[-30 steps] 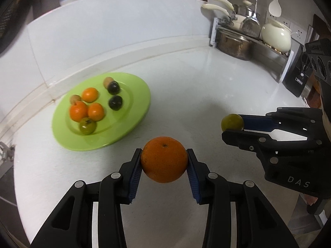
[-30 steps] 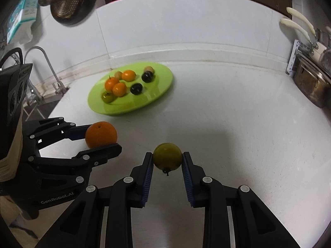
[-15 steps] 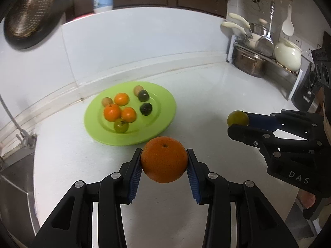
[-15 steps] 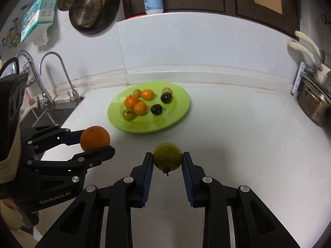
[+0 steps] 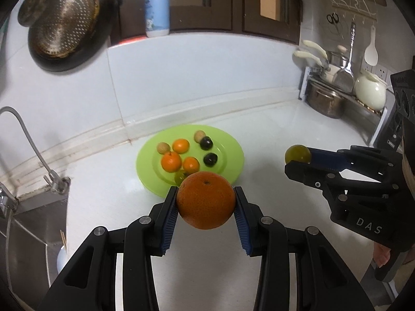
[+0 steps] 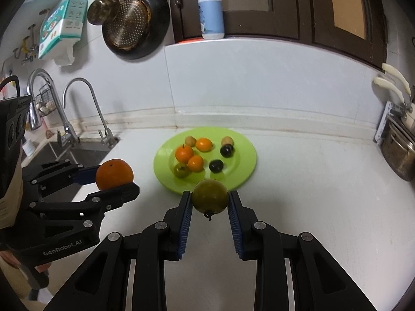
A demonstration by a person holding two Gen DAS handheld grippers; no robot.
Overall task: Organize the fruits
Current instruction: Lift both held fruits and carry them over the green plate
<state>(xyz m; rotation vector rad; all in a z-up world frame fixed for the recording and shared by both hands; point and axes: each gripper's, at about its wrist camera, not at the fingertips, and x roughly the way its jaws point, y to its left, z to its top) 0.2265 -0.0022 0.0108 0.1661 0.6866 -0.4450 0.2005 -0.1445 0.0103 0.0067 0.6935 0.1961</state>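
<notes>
My left gripper is shut on a large orange, held above the white counter in front of the green plate. My right gripper is shut on a small green fruit, also held in front of the plate. The plate holds several small fruits: small oranges, dark plums, brown nuts and a green fruit. In the left wrist view the right gripper shows at the right; in the right wrist view the left gripper shows at the left.
A sink with taps lies at the left of the counter. A rack with pots and a white kettle stands at the back right. A pan hangs on the wall; a soap bottle stands on the ledge.
Both grippers have pulled back and tilted up with their fruits held. The plate now appears farther off and more central, and more of the wall, sink and cabinets shows.
</notes>
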